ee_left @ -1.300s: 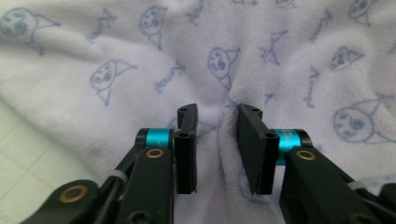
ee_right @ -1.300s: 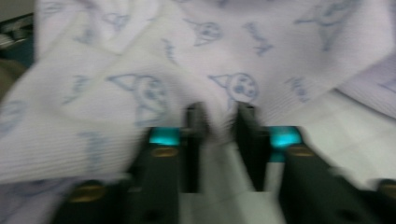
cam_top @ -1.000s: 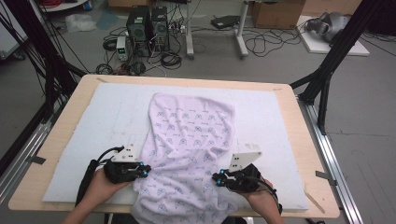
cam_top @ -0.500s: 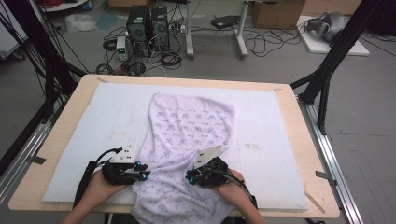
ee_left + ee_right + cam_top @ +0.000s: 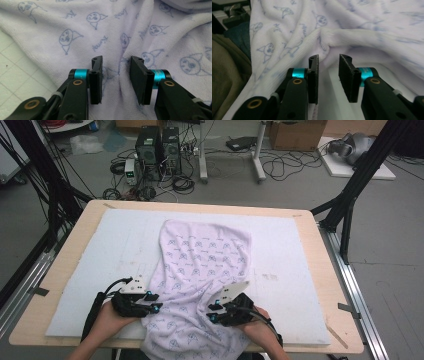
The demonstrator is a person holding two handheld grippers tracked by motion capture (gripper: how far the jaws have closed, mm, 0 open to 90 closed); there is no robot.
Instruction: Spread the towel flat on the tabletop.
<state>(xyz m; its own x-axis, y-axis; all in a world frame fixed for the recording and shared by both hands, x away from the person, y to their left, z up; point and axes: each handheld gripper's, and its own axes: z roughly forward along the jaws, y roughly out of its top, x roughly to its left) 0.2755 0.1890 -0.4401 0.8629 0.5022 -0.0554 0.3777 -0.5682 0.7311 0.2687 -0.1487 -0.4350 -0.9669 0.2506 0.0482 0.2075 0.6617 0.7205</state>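
On the white foam mat (image 5: 90, 265) that covers the wooden table (image 5: 320, 270), I see the lavender printed towel (image 5: 200, 270) lying lengthwise, its far end flat toward twelve o'clock and its near end rumpled and hanging over the table edge at six o'clock. At about seven o'clock of the towel my left gripper (image 5: 154, 302) sits at the cloth's left border, pointing across toward three o'clock. From the left gripper view, the left gripper (image 5: 116, 75) has its jaws parted after just opening, and a raised fold of the towel (image 5: 75, 32) runs up between them; the pads stand clear of it on both sides, so nothing is clamped. The gridded mat (image 5: 17, 72) shows at nine o'clock of that view. My right gripper (image 5: 214, 312) lies at about five o'clock of the towel, over the cloth, pointing toward nine o'clock. From the right gripper view, the right gripper (image 5: 328, 75) also has its jaws apart after just opening, with a pinched ridge of the towel (image 5: 342, 35) just beyond the tips at twelve o'clock and pale surface between the pads; it grips nothing. Both hands rest near the table's near edge.
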